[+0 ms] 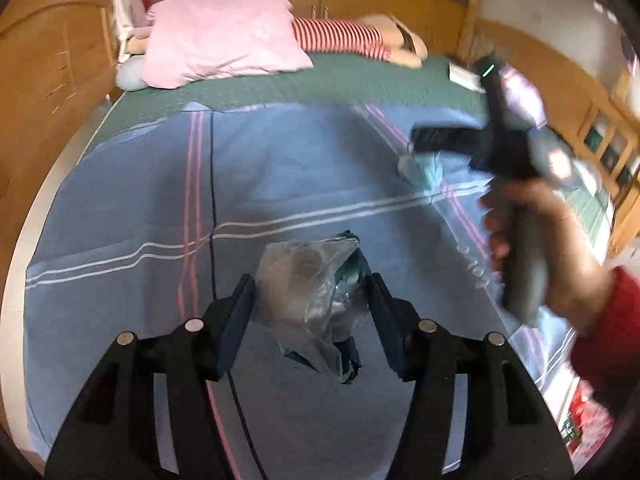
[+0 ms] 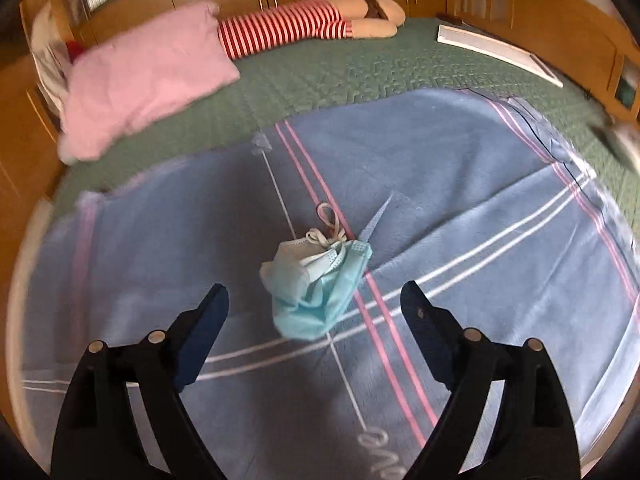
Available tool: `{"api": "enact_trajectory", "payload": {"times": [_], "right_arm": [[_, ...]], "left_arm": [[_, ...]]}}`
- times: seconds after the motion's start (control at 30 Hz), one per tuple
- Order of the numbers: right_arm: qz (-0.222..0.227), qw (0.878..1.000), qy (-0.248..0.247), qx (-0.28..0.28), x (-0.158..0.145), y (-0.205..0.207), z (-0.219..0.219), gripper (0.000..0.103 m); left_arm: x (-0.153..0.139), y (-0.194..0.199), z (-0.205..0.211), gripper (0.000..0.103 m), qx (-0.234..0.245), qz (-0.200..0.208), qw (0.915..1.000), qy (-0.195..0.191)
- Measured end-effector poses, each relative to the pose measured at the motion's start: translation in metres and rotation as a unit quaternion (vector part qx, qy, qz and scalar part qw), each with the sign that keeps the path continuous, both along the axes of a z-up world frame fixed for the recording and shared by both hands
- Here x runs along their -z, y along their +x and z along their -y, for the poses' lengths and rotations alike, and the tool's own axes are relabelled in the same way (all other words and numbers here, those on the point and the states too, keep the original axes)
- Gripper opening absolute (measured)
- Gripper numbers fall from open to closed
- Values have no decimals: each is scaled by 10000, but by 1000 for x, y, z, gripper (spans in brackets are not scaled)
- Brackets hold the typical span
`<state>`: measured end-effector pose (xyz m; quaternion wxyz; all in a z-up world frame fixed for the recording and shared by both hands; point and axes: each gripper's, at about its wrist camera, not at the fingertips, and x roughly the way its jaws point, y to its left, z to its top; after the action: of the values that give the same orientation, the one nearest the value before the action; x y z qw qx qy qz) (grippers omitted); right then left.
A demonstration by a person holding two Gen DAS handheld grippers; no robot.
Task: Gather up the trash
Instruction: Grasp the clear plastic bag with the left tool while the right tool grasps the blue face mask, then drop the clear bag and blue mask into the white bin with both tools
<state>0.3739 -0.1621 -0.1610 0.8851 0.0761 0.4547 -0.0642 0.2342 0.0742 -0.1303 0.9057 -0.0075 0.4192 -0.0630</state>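
- Your left gripper (image 1: 311, 294) has its jaws spread partway, and the crumpled clear plastic wrapper (image 1: 310, 300) sits between the dark-blue pads; the right pad looks to be touching it, but whether the left pad makes contact is unclear.
- Your right gripper (image 2: 315, 296) is spread wide with nothing in it; the balled-up pale blue face mask (image 2: 314, 286) lies on the cloth in the gap just ahead of the tips, apart from both.
- The wrapper is thin, glossy film with a dark teal patch at its right; the mask is soft pleated fabric with white ear loops curling beyond it.
- Both rest on a blue blanket (image 2: 460, 216) with pink and white stripes, flat and soft.
- Beyond it lie the green quilted bedspread (image 2: 320, 76), a pink pillow (image 2: 148, 80) and a striped stuffed doll (image 2: 288, 28).
- Wooden cabinets (image 1: 52, 64) ring the bed's far edges.
- From the left wrist view, your right hand (image 1: 536, 240) is blurred to the right.
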Motion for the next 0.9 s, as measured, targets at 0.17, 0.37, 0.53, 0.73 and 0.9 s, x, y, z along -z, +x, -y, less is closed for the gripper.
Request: {"api": "enact_trajectory", "payload": {"times": [0.17, 0.37, 0.53, 0.73, 0.9], "right_arm": [[-166, 9958, -857, -279, 26, 9, -21, 65], [-422, 9961, -656, -407, 38, -3, -11, 16], [-340, 9981, -133, -504, 25, -26, 1, 15], [9, 9937, 30, -1118, -18, -100, 8, 15], [585, 9826, -95, -1758, -78, -199, 31, 15]], "left_arm": [[-3, -6, -2, 58, -65, 192, 9998, 63], [-8, -1, 2, 59, -42, 204, 9998, 3], [-7, -4, 1, 59, -8, 202, 9998, 35], [-11, -15, 9, 59, 71, 378, 9992, 67], [-18, -50, 28, 59, 127, 611, 9974, 353]]}}
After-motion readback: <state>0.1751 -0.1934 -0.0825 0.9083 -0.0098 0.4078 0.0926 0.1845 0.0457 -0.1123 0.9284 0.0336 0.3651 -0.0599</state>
